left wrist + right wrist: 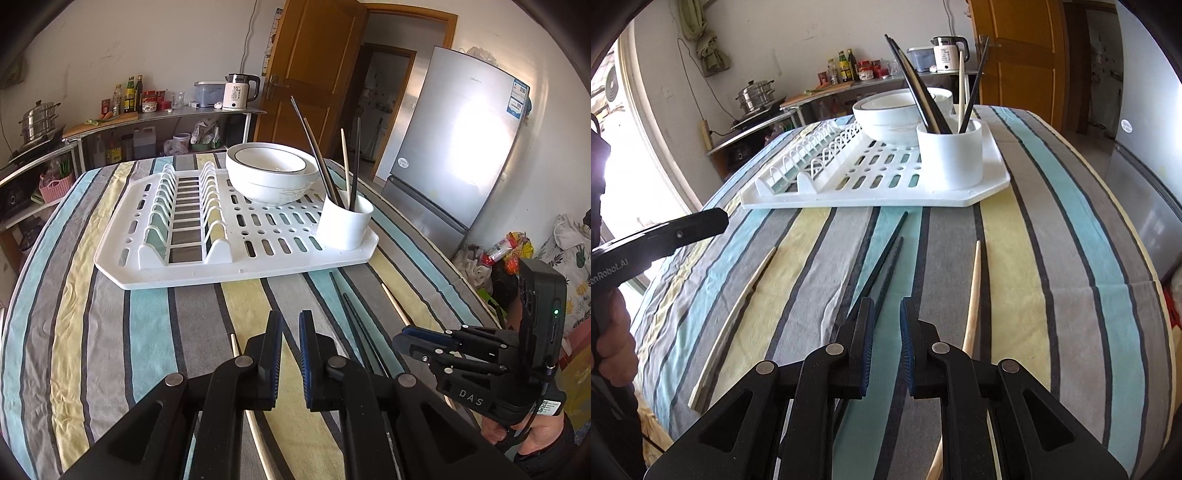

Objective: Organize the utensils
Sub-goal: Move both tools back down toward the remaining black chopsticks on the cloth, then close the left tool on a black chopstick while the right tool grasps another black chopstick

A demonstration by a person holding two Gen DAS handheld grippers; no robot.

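A white utensil cup stands on the near right corner of the white dish rack and holds several dark and pale chopsticks upright. On the striped cloth in front lie a dark chopstick pair, a pale chopstick to their right, and another pale chopstick to their left. My left gripper hovers beside the left pale one, nearly closed and empty. My right gripper hangs over the dark pair, its jaws slightly apart and empty.
Two stacked white bowls sit on the rack behind the cup. A silver fridge stands to the right of the table, and a wooden door behind it. A shelf with a kettle and pots lines the far wall.
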